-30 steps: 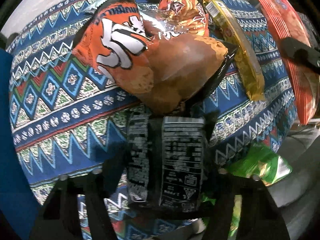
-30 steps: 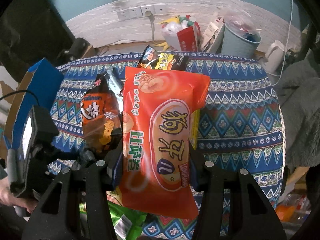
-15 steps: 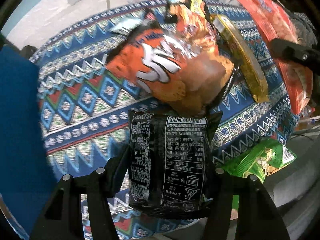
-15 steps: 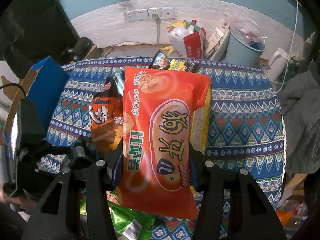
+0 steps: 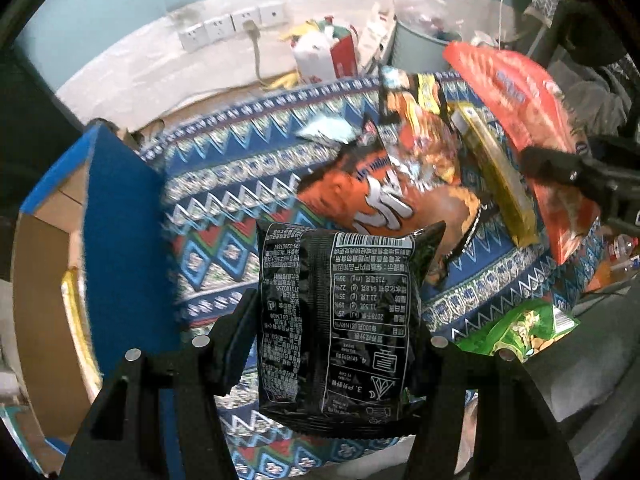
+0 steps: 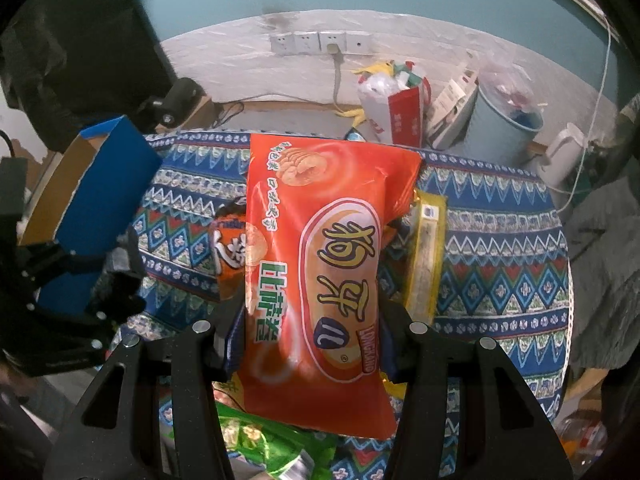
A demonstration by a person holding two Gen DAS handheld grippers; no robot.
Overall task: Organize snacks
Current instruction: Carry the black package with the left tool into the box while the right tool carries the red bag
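The left gripper (image 5: 332, 344) is closed on a black snack packet (image 5: 336, 320), held upright with its printed back panel facing the camera, raised above the patterned cloth of the table (image 5: 240, 184). The right gripper (image 6: 308, 328) is clamped on a large red-orange biscuit bag (image 6: 320, 272), which stands lengthwise between its fingers and is likewise lifted clear of the table.

On the table, an orange chip bag (image 5: 376, 196) lies near the centre, partly under a second crumpled orange-and-silver bag (image 5: 420, 140). A long yellow packet (image 6: 426, 252) lies just beside them on the right-hand side. A green packet (image 5: 516, 332) hangs at the near table edge.

An open blue cardboard box (image 5: 116, 232) stands at the left edge of the table; a yellow wrapper (image 5: 74, 320) is visible inside it.

Behind the table stand a red-and-white paper bag (image 6: 396, 112), a pale blue bin (image 6: 500, 128) and a wall socket strip (image 6: 316, 42).
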